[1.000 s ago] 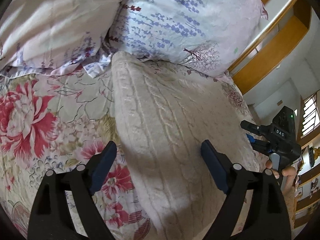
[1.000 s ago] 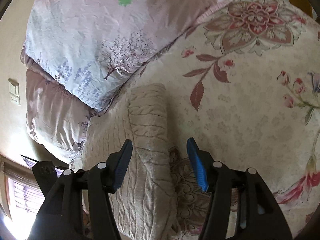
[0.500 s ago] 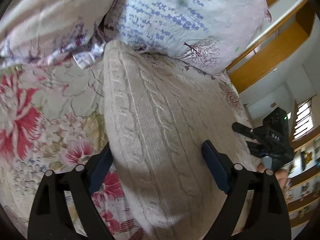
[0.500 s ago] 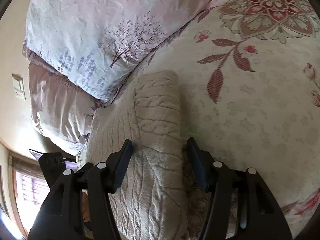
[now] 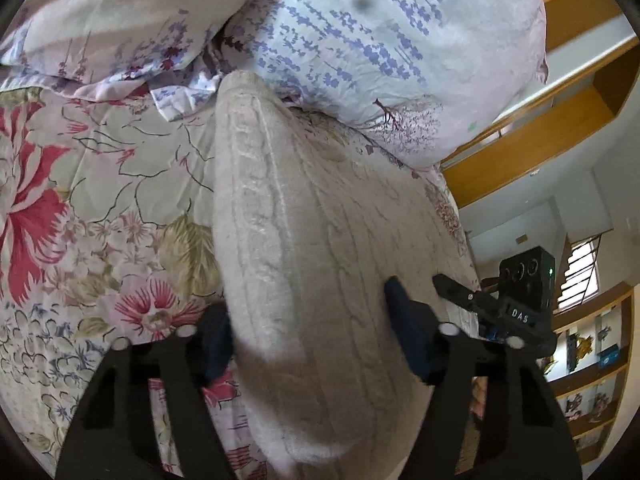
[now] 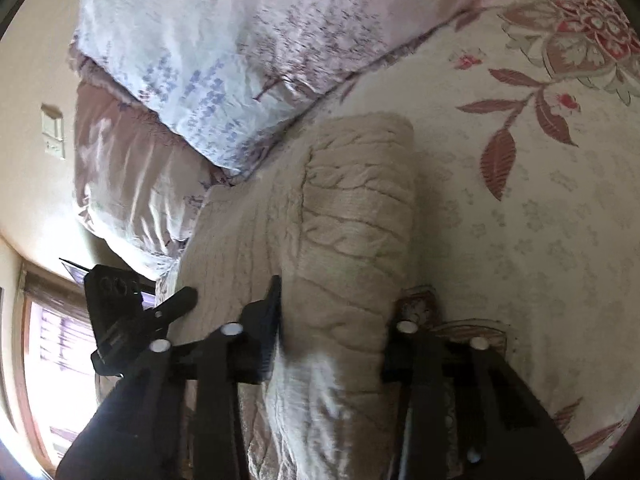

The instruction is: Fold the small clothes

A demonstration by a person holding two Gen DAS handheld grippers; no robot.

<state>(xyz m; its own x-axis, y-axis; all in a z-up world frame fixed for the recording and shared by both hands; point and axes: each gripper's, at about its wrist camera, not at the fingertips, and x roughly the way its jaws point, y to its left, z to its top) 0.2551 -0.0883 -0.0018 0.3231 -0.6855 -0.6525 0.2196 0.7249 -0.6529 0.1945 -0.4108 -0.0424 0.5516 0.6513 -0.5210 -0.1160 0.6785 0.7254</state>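
- Cream cable-knit sweater (image 5: 304, 264), folded into a long strip: lies on the bed, running forward from between both sets of jaws to the pillows; its near end is bunched between them.
- Left gripper (image 5: 308, 344), black with dark blue pads: jaws have just been closing, one on each side edge of the knit, pressing into the fabric.
- Right gripper (image 6: 340, 320), black: jaws have just been closing and now pinch the thick right-hand fold of the sweater, fabric bulging between them.
- Floral quilted bedspread (image 5: 100, 208), pale with red and pink blooms: under the sweater, showing left of the left jaws and right of the right jaws.
- White pillow with purple lavender print (image 5: 400, 48): ahead of the jaws, touching the sweater's far end.
- Pale pink pillow (image 5: 120, 12): ahead and left of the left jaws, beside the lavender pillow.
- Wooden shelving (image 5: 592, 380): right of the left jaws, well apart.
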